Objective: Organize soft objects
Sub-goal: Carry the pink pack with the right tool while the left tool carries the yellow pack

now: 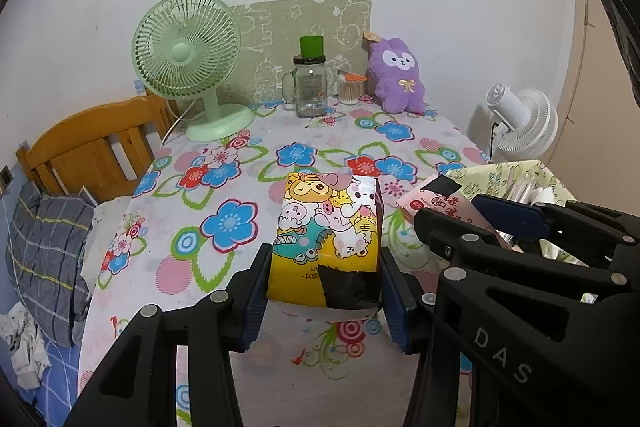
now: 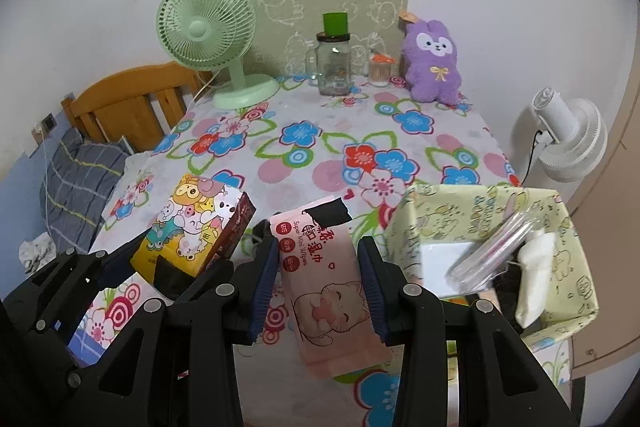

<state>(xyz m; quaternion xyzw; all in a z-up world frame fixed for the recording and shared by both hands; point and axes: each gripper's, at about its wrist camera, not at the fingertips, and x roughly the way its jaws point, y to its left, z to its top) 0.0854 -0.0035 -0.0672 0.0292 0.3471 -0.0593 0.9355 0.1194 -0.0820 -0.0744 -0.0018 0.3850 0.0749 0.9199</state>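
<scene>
Blue pads of my left gripper (image 1: 325, 291) clamp the yellow cartoon tissue pack (image 1: 326, 239), held clear above the floral table (image 1: 248, 163). My right gripper (image 2: 318, 287) pinches the pink wipes pack (image 2: 326, 291) likewise, just left of the pale-green fabric bin (image 2: 576, 267). Risks: both packs are squashy, so they could slip loose; the bin is already part full, so a pack may catch its rim or tip out.

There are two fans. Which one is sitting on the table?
The green fan stands on the flowery table, at the back left. The white fan is off the table's right edge, beside it.
</scene>
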